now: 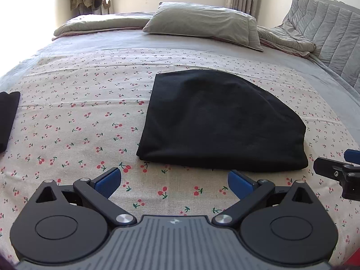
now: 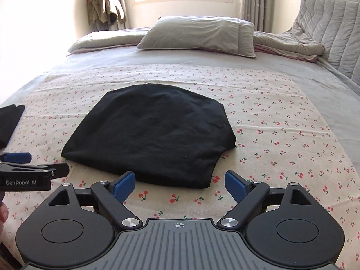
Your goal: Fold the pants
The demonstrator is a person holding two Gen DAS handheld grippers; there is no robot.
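Note:
The black pants (image 1: 222,123) lie folded into a compact bundle on the cherry-print sheet (image 1: 78,112); the right wrist view shows the same pants (image 2: 153,132) straight ahead. My left gripper (image 1: 174,181) hangs just short of the bundle's near edge, blue pads wide apart and nothing between them. My right gripper (image 2: 180,185) stands open too, just short of the bundle's near right corner, empty. Each gripper shows at the edge of the other's view: the right gripper (image 1: 337,171) and the left gripper (image 2: 24,168).
A second folded black garment (image 1: 7,117) lies at the far left of the sheet. A grey pillow (image 1: 202,24) and a rumpled quilt (image 1: 288,38) sit at the head of the bed, with a padded headboard (image 1: 328,36) on the right. A hand (image 2: 3,213) shows at the left edge.

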